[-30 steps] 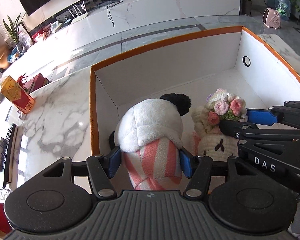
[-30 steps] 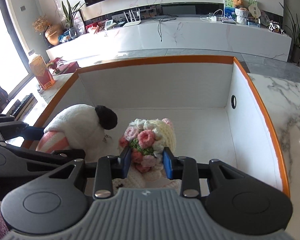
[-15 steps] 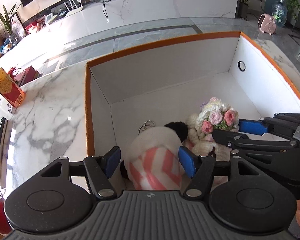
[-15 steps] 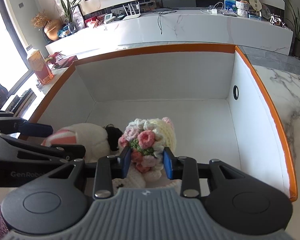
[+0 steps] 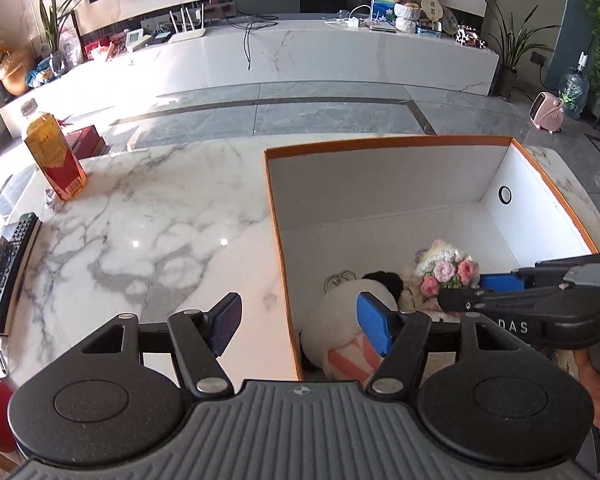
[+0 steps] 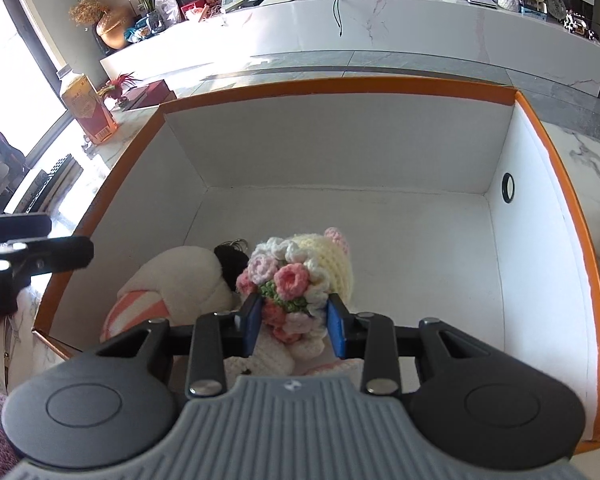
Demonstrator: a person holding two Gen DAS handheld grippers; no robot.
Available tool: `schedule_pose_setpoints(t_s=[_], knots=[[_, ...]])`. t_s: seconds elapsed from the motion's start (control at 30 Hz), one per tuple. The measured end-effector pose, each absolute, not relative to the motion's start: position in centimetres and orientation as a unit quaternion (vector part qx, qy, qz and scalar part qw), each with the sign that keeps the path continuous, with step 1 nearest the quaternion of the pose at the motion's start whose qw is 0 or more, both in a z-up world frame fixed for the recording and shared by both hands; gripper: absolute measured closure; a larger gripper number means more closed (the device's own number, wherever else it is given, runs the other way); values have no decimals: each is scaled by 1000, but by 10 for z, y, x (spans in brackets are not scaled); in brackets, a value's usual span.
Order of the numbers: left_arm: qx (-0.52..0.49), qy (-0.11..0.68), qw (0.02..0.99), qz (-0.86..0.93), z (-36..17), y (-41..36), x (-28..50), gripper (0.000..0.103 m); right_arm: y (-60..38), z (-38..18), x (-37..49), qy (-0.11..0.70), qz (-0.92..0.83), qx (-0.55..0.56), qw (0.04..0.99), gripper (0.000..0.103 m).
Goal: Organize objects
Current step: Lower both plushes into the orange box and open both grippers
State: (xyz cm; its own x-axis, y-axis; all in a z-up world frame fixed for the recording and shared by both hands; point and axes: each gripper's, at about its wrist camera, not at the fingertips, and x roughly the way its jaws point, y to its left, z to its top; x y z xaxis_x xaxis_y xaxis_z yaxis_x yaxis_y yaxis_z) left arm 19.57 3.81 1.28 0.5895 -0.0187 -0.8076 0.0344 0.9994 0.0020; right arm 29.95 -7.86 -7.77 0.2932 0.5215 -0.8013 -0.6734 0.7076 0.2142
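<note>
A white plush toy with pink stripes and a black ear [image 5: 340,320] [image 6: 180,284] lies on the floor of the white box with an orange rim [image 5: 380,146] [image 6: 340,84], at its near left corner. My left gripper [image 5: 300,322] is open and empty, raised above the box's left wall, apart from the plush. My right gripper [image 6: 294,330] is shut on a crocheted doll with a flower bouquet [image 6: 296,272] [image 5: 446,268], low inside the box beside the plush. The right gripper also shows in the left wrist view [image 5: 480,292].
The box stands on a marble table [image 5: 140,220]. A yellow-red bottle [image 5: 54,152] [image 6: 86,110] and a remote control [image 5: 10,264] are on the table's left side. A metal key ring [image 5: 340,278] lies in the box behind the plush.
My left gripper let go of the striped plush, opened wide and pulled up and left out of the box. The plush now lies in the box. The right gripper lowered the crocheted doll.
</note>
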Motion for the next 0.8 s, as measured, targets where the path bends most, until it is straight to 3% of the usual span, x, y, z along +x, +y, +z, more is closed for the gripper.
schedule_pose_setpoints(t_s=[0.33, 0.53, 0.7, 0.8], knots=[[-4, 484, 874, -31, -10, 38, 192, 26, -59, -82, 307, 478, 363, -124, 790, 60], [-8, 503, 864, -25, -19, 38, 192, 30, -43, -73, 314, 459, 374, -244, 768, 65], [-21, 507, 861, -31, -23, 43, 193, 30, -42, -66, 318, 455, 426, -342, 703, 66], [-27, 506, 862, -34, -23, 44, 195, 31, -42, -65, 321, 481, 464, -337, 663, 66]])
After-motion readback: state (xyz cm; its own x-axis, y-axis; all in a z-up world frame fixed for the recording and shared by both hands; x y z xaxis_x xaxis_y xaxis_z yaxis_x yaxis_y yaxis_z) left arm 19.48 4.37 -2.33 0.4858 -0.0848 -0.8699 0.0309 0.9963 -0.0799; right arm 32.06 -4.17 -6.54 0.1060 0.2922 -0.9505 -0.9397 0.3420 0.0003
